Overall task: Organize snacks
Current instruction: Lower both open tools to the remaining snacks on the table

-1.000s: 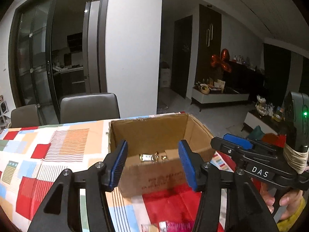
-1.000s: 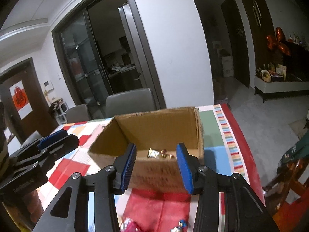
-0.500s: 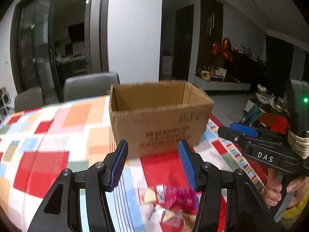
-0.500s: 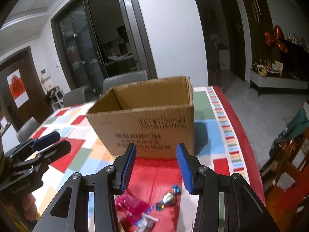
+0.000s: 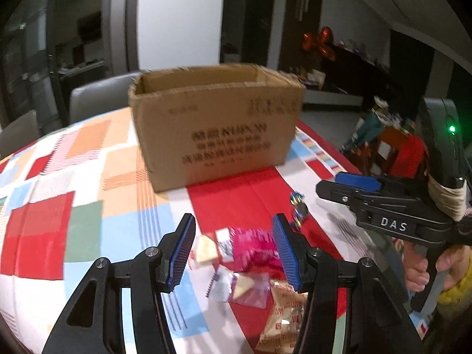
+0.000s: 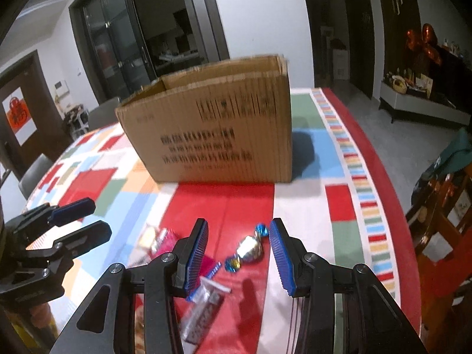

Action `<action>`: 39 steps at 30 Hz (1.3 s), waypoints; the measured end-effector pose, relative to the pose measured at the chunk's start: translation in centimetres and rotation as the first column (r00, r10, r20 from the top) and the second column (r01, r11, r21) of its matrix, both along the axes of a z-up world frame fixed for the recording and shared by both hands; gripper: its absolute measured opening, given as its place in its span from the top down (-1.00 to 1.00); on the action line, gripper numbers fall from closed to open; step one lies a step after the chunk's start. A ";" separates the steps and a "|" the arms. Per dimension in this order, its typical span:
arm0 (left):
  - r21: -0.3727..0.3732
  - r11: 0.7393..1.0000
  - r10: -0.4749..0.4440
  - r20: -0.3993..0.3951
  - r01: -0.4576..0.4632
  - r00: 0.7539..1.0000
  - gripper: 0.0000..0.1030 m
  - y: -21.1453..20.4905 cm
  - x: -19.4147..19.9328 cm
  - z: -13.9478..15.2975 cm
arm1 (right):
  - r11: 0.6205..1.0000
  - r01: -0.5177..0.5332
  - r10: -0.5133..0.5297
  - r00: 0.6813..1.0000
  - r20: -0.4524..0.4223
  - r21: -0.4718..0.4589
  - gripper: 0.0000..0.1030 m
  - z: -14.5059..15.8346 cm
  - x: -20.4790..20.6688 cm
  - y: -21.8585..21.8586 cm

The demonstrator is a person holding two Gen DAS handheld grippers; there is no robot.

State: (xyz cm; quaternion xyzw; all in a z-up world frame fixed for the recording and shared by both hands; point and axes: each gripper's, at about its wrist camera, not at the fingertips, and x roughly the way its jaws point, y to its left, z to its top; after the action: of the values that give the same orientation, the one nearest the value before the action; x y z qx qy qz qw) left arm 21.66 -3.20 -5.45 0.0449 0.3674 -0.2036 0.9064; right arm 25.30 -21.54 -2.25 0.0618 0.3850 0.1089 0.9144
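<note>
An open cardboard box [image 5: 215, 124] stands on the patchwork tablecloth [image 5: 59, 206]; it also shows in the right wrist view [image 6: 212, 129]. Loose snacks lie in front of it: a pink packet [image 5: 253, 247], clear packets [image 5: 239, 286] and a beige packet [image 5: 280, 321]. A silver and blue wrapped candy [image 6: 246, 250] lies between my right fingers. My left gripper [image 5: 234, 253] is open and empty, low over the pink packet. My right gripper [image 6: 237, 256] is open and empty, low over the candy. The box's inside is hidden.
Grey chairs [image 5: 97, 97] stand behind the table. The table's right edge [image 6: 380, 177] drops to the floor, with a wooden chair [image 6: 442, 206] beside it. The other gripper shows at the right in the left wrist view [image 5: 383, 206].
Both grippers have dropped from above the box's opening down toward the snacks in front of it. Both stay open and empty.
</note>
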 end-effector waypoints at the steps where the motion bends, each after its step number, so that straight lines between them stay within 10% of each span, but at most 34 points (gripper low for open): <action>1: 0.000 1.000 -0.008 -0.005 0.008 1.000 -0.03 -0.1 0.0 -0.2 | 1.000 0.001 -0.001 1.000 -0.011 -0.004 0.14 -0.4 0.0 0.0; 15: -0.053 0.996 -0.073 -0.166 0.065 0.983 -0.03 -0.7 1.9 -4.9 | 1.000 0.011 -0.010 0.996 -0.094 0.013 0.14 -3.9 0.6 -0.4; 39: -0.130 0.992 -0.039 -0.227 0.010 0.973 0.02 -2.0 3.6 -7.0 | 1.000 0.009 -0.009 0.992 -0.127 -0.003 0.15 -6.0 2.5 0.4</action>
State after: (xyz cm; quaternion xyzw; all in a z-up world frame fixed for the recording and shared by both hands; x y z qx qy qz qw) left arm 25.31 -5.16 -12.50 -0.0325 0.4550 -0.2416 0.8565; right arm 27.75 -21.12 -8.21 0.0693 0.4421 0.1002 0.8886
